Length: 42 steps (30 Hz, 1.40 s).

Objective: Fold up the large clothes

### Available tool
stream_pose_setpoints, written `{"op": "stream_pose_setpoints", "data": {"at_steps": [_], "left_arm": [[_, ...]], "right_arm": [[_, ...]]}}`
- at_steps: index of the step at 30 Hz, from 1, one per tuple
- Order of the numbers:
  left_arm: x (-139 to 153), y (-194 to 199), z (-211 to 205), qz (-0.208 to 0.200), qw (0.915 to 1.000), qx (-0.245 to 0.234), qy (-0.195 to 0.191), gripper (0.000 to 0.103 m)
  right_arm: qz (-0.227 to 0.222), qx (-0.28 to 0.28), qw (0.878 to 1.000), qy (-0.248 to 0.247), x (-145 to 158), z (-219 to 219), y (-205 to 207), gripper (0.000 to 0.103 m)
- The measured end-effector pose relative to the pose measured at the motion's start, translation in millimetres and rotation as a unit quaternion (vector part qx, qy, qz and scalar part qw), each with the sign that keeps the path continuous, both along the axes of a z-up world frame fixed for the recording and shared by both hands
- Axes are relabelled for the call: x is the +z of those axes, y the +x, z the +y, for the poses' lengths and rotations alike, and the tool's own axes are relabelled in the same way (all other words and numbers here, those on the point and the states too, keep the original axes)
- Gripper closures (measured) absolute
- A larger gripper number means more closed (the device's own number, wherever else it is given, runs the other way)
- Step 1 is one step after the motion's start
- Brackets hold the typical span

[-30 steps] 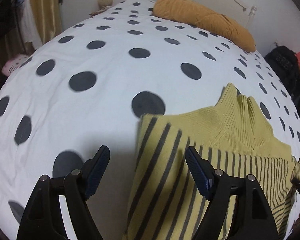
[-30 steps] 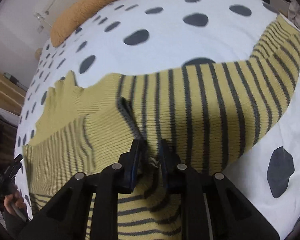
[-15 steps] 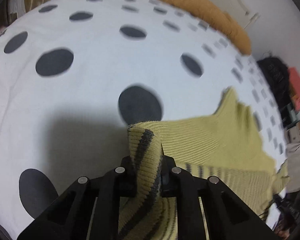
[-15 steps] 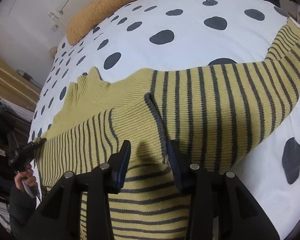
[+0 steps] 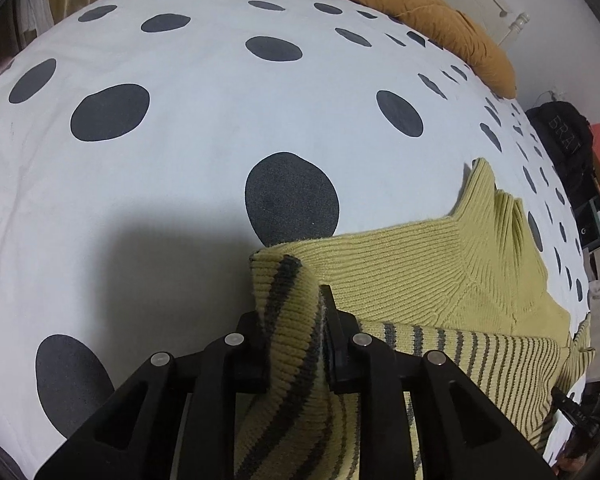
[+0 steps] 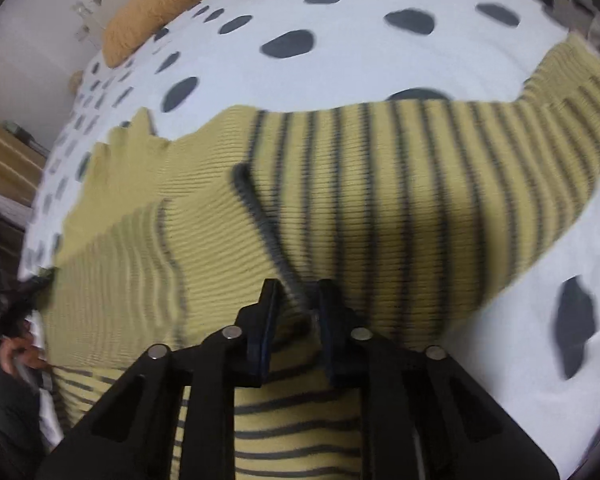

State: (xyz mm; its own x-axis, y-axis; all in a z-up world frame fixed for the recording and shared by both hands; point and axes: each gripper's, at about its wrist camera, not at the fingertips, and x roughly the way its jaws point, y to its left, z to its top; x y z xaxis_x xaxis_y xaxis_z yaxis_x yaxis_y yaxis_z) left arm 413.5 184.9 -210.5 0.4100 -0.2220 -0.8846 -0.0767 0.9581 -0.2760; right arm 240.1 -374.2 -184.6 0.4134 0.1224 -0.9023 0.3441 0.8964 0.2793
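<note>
Left gripper [image 5: 292, 320], left of the collar [image 5: 496, 216] and nearer the camera: clenched on a bunched shoulder edge of the striped sweater [image 5: 420, 272]. A thick fold of knit stands up between the jaws, pads pressed into it on both sides, yet the jaws are easing open. Stop that easing and squeeze back down enough to prevent any slide of the fold, which is bulky, springy rib by the look of it. Take the bite deep, not by the outermost stitches alone.

Sweater itself: spread flat on the polka-dot duvet [image 5: 220, 80], collar toward the orange pillow [image 5: 420, 12]. Plain yellow yoke just around the collar, stripes farther from it.

Right gripper [image 6: 296, 312], right of the collar and nearer the camera: closing on a dark-edged ridge of knit. Ridge between the jaws, pads apparently pressing on it; blurred picture, so firmness of hold hard to judge. Farther right of the collar, the striped sleeve [image 6: 560, 100] stretched out and curving away over the duvet.

Likely step: gathering both shoulders ahead of a fold.
- Lift both sides together and level, equally far from the collar, to hold the collar centred and the stripes parallel.
- Raise only enough to clear the duvet, without dragging its cover along.
- Watch the loose sleeve right of the collar, probably heavy enough to pull that side askew. Tuck it across the body first or carry it over slowly.
- Lay down from the collar end outward, then let go.
</note>
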Motion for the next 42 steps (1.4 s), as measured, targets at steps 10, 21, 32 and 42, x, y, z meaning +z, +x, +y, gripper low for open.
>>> {"op": "stream_pose_setpoints", "data": {"at_steps": [10, 21, 32, 42], "left_arm": [[113, -75, -42, -0.104, 0.9914, -0.03, 0.073, 0.032], [-2, -100, -149, -0.011, 0.9884, -0.121, 0.091, 0.027], [-6, -96, -158, -0.018, 0.9854, -0.131, 0.107, 0.015], [-3, -99, -154, -0.018, 0.9866, -0.131, 0.096, 0.014]], "right_arm": [[-0.117, -0.19, 0.974, 0.027, 58, -169, -73, 0.038], [-0.064, -0.3, 0.951, -0.037, 37, -343, -30, 0.037], [-0.256, -0.253, 0.92, 0.155, 36, -342, -45, 0.08], [-0.242, -0.205, 0.94, 0.123, 99, -281, -47, 0.053]]}}
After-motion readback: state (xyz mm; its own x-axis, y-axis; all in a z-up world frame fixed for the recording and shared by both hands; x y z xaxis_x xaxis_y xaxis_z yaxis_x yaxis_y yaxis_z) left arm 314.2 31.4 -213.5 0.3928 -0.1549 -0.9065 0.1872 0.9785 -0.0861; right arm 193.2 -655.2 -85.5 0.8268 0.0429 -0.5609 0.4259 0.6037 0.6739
